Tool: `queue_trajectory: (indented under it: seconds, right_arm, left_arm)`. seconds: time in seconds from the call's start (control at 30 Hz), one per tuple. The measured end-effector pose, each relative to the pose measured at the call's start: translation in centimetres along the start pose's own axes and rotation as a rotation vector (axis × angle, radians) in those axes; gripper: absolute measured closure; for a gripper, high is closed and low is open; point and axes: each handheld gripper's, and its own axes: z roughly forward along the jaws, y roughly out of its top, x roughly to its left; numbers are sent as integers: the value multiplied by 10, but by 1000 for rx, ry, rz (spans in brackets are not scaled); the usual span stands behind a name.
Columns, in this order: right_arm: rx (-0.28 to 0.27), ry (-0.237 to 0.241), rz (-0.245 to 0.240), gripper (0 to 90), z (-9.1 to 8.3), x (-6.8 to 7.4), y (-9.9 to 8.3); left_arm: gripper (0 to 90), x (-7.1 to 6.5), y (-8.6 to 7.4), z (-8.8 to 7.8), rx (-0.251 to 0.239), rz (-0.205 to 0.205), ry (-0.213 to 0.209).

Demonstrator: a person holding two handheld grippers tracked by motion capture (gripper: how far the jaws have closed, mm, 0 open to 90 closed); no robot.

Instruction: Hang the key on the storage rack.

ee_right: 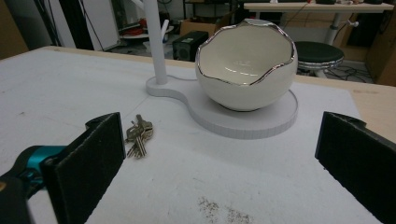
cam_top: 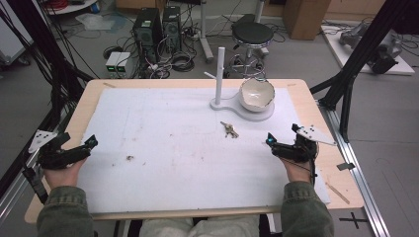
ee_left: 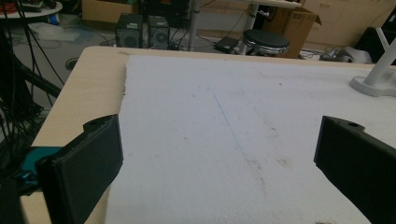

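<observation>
Two black two-jaw grippers rest at the near corners of the white foam mat (cam_top: 163, 148) that covers the pale wooden table (cam_top: 316, 106); the left gripper (cam_top: 91, 143) sits by the mat's left edge with its jaws spread wide and nothing between them, and the right gripper (cam_top: 271, 140) sits by the right edge, also wide open and empty, pointing toward the small bunch of silver metal keys (cam_top: 229, 130). The keys lie flat on the mat, right of its centre, just in front of the white figure-eight stand base (cam_top: 257, 116); in the right gripper view they (ee_right: 138, 134) show just beside the left jaw, apart from it. On that base sits the cream ceramic bowl shaped like a cracked eggshell with a silver rim (cam_top: 257, 94), and a white upright post with a side peg (cam_top: 220, 74) rises from the base's left lobe.

The keys look light, stiff and thin; being smooth metal lying flat, they will likely slide on the foam rather than lift if pinched from the sides, and loose blades will swing once raised. The best hold seems to be across the stacked heads near the ring, jaws coming down from above and pressing slightly into the soft mat. The bowl looks fragile and glossy, so any carry near it calls for care.
</observation>
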Motion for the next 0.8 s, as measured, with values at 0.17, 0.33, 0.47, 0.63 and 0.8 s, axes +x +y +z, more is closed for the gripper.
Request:
queue_trajectory:
  seconds: [0.17,0.33,0.47,0.63,0.8]
  right_arm:
    - [0,2,0,6,-1,0,0]
    - [5,8,2,5,0,1,0]
    - [9,21,4,5,0,2,0]
    - [18,40,-19,6,2,5,0]
    - [29,55,-35,6,5,7,-1]
  left_arm:
    - [17,-4,-1,2,11,14,-10]
    - [17,-11,-1,8,29,25,-38]
    - [17,-11,-2,9,37,32,-38]
    - [17,-12,-2,11,53,41,-45]
    - [17,-13,-3,12,60,48,-47]
